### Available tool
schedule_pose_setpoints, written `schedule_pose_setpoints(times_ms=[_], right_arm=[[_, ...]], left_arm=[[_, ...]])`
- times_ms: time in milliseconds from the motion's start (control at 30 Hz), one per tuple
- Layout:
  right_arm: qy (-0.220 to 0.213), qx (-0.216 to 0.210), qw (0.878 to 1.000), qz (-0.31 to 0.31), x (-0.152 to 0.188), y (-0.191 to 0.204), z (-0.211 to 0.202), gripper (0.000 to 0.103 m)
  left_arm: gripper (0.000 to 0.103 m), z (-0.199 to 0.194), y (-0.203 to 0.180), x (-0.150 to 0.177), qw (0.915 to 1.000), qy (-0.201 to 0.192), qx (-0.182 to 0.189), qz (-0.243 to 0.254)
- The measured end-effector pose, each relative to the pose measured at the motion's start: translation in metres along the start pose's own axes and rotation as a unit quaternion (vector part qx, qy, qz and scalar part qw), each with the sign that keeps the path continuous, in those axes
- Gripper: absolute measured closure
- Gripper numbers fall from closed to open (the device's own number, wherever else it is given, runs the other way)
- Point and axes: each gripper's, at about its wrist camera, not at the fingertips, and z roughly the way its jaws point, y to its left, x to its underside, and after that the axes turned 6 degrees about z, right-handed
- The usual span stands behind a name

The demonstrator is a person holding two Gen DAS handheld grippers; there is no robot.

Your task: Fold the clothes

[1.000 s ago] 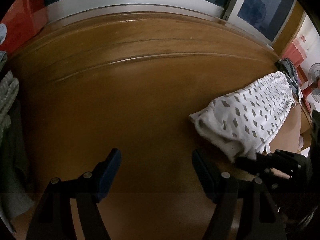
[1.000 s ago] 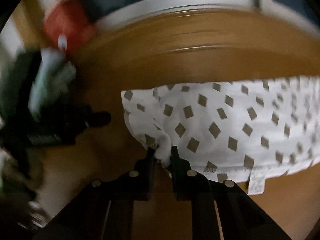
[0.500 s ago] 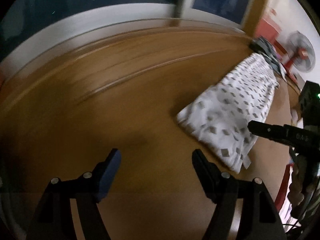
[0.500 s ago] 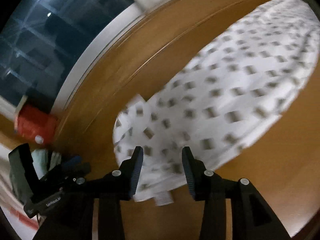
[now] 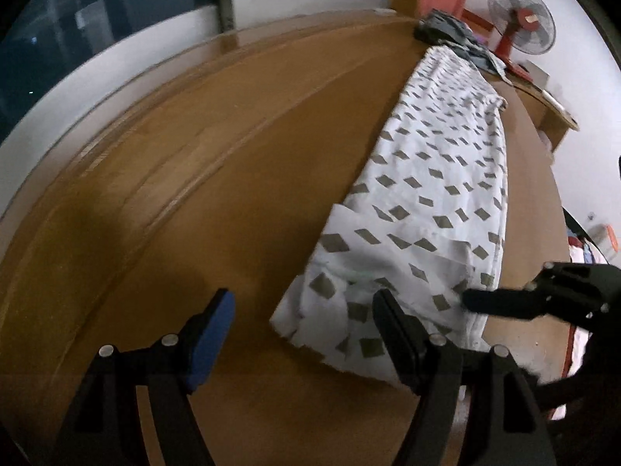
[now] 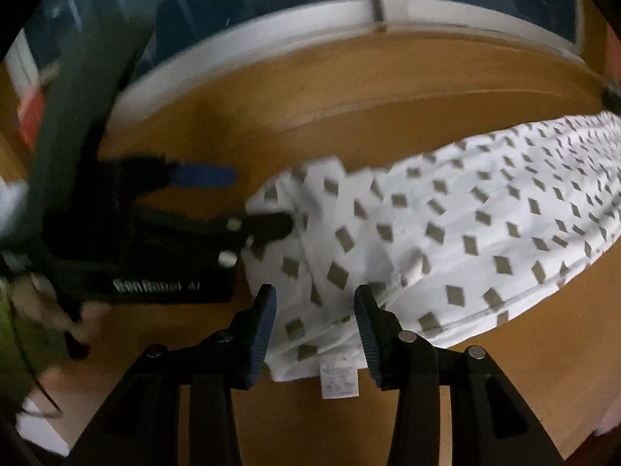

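A white garment with grey diamond print (image 5: 434, 178) lies folded lengthwise in a long strip on the wooden table (image 5: 202, 178). Its near end (image 6: 322, 264) is bunched, with a white care label (image 6: 339, 378) hanging at the edge. My left gripper (image 5: 302, 322) is open, with the garment's corner between its blue-padded fingers (image 5: 211, 330). My right gripper (image 6: 315, 310) is open just above the same end. The left gripper (image 6: 217, 198) shows in the right wrist view at the garment's left edge. The right gripper's fingertip (image 5: 493, 303) touches the cloth in the left wrist view.
Dark grey clothing (image 5: 450, 33) is piled at the table's far end beside a red-based fan (image 5: 520, 29). A window with a white sill (image 6: 349, 11) runs behind the table. A person's dark sleeve (image 6: 77, 89) is at the left in the right wrist view.
My right gripper let go of the garment's end and opened. My left gripper swung right, bringing the garment's corner between its fingers.
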Motion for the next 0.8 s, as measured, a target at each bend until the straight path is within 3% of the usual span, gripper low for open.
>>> schedule_pose_setpoints(times_ms=[100,167,333,467,733,800], right_arm=[[0.023,0.023,0.999,-0.035,0.007,0.001,0.001,0.062],[0.039,0.034,0.998,-0.041,0.017,-0.010,-0.009,0.062],[0.062,0.065,0.995,-0.038,0.038,-0.040,-0.037,0.062],[0.075,0.072,0.995,-0.014,0.053,-0.054,-0.056,0.062],[0.020,0.031,0.999,0.017,0.062,-0.034,-0.087,0.062],[0.023,0.047,0.999,0.002,0.064,-0.028,-0.080,0.062]], left_arm=[[0.032,0.012,-0.013,0.003,0.9991,0.020,-0.005,0.037],[0.032,0.009,-0.022,0.009,0.9985,0.019,0.013,0.051],[0.032,-0.010,-0.038,0.037,0.9966,0.013,0.065,0.049],[0.032,-0.027,-0.042,0.060,0.9956,-0.001,0.081,0.046],[0.035,-0.033,-0.035,0.075,0.9925,-0.021,0.112,0.043],[0.048,-0.031,-0.034,0.074,0.9904,-0.028,0.127,0.048]])
